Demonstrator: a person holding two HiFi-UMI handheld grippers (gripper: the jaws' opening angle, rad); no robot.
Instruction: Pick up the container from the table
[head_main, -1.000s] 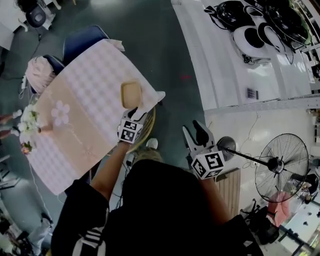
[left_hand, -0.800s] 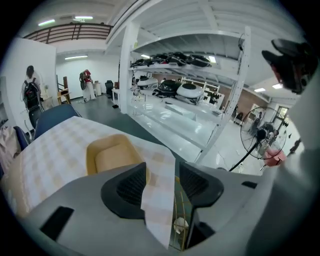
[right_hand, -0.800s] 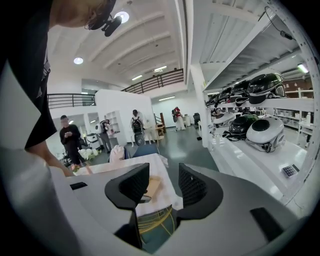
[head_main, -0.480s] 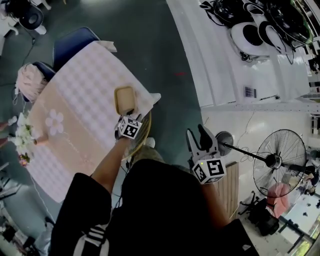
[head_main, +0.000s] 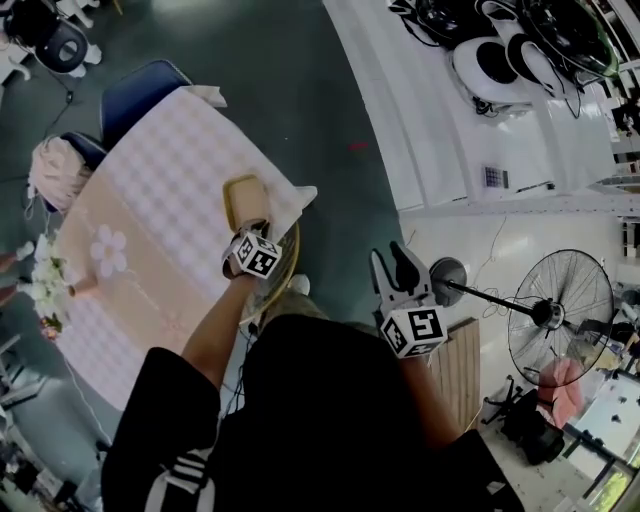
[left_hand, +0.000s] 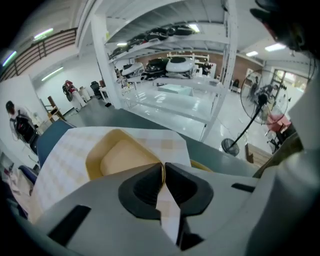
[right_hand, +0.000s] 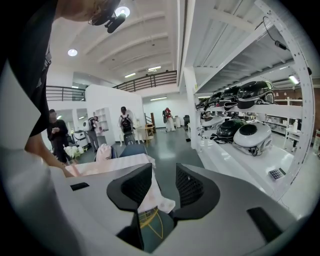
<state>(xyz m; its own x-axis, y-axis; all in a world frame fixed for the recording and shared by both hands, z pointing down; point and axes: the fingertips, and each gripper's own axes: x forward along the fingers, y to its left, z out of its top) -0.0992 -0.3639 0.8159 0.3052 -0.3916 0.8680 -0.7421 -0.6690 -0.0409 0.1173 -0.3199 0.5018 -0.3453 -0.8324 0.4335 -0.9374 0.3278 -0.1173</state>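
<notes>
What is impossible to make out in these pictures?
- Head view: the shallow tan plastic container's near rim, covered by the left claw, whose jaws are closing with that rim between them.
- Left gripper view: the container's near corner, behind the claw's black pads.
- Head view: part of the pink checked table's near edge, under the person's forearm.
- Head view: the small grey gadget on the white shelf, too small to identify.

We see our left gripper (left_hand: 164, 170) closing its jaws on the near rim of the tan container (left_hand: 120, 157), with the thin edge caught between the dark pads (left_hand: 145, 187). The container sits on a table (left_hand: 65, 155) with a pale checked cloth, close to its corner. Beyond stand white shelving (left_hand: 170, 100) and a floor fan (left_hand: 260, 97).
</notes>
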